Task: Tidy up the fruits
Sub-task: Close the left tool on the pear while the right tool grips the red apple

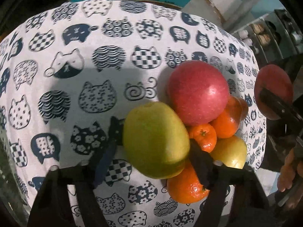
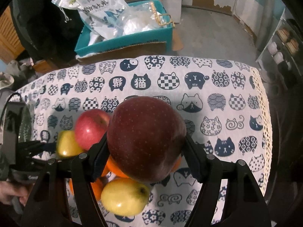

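**Operator:** Cat-print tablecloth covers the whole surface, with grey floor beyond its far edge. From my right wrist camera, the right gripper points steeply down and is clamped on a dark red apple, a finger pressed against each side.

**Observer:** And the other tool?

**Operator:** My left gripper also points steeply down. A green pear sits between its fingers; the right finger lies against the fruit, but the left finger is blurred, so I cannot tell whether the grip is closed. No earlier picture to compare against.

**Observer:** Where is the rest of the fruit?

**Operator:** Piled together on the cloth near the right edge: a pink-red apple on top, oranges under and beside it, and a yellow pear at the near right. The fruits touch one another.

**Observer:** Room to move?

**Operator:** Left of the pile the cloth is bare. The lace-trimmed right edge is close to the pile.

**Observer:** Any containers?

**Operator:** A teal box stands on the floor behind the table, holding a printed bag and clear plastic wrapping. A hand shows at the right of the left view.
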### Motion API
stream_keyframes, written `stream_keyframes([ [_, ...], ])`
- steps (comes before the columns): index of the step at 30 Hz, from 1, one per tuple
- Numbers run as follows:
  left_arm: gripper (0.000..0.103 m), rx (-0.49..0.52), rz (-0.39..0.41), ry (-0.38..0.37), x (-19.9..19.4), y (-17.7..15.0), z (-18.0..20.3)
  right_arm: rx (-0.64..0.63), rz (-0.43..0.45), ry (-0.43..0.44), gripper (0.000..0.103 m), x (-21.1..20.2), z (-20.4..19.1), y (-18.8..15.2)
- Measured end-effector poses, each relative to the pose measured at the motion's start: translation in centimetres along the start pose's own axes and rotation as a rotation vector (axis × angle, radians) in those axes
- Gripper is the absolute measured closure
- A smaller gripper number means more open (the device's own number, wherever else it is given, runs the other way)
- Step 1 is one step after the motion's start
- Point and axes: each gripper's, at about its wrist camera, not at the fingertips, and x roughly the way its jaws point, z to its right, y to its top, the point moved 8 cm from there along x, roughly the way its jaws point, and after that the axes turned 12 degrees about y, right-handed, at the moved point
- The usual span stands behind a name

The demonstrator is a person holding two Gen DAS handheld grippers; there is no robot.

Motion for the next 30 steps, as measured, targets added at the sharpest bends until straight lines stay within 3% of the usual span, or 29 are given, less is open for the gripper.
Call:
stream_keyframes([
  [5,0.036,-0.001,0.018,-0.018,-0.2,0.2,0.1,-0.018,0.026,0.003,0.031,-1.4,-0.9,-0.8],
  [9,0.036,0.041,0.071,0.070,-1.1,-0.1,-0.1,-0.028,0.056,-0.008,0.031,-2.5,-1.3,-1.0],
  [13,0.036,0.043,0.119,0.073,-2.8,-0.1,-0.1,-0.037,0.089,-0.016,0.031,-3.6,-1.7,-0.9],
  [30,0.036,0.093,0.448,0.108,-17.5,-0.6,1.1,-0.120,0.287,0.016,0.031,-11.2,-7.4,0.9],
])
